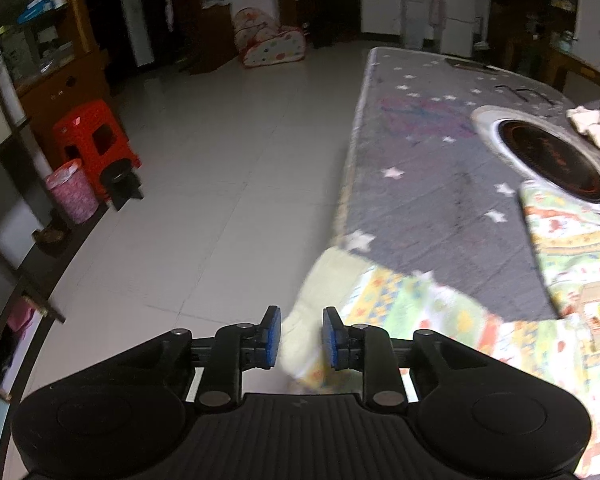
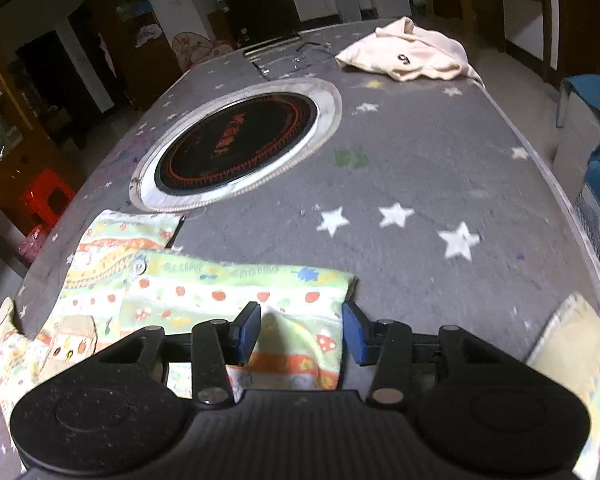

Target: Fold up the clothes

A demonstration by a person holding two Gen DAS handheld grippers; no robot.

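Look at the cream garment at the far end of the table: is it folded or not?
Not folded. In the right wrist view the cream garment lies crumpled in a loose heap on the star-patterned table, edges uneven and bunched.

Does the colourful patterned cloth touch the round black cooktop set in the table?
Touching. In the right wrist view a corner of the patterned cloth lies over the pale rim of the cooktop.

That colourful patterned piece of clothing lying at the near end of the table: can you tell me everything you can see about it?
The colourful patterned garment looks like soft cotton, pale green with orange, yellow and white bands printed with strawberries, mushrooms and small figures; its lining looks pale yellow. It lies partly folded on the grey star-printed tablecloth, one corner reaching the round cooktop's silver rim. One end hangs over the table edge between the left gripper pads, which stand apart. The right gripper is open over a raised fold.
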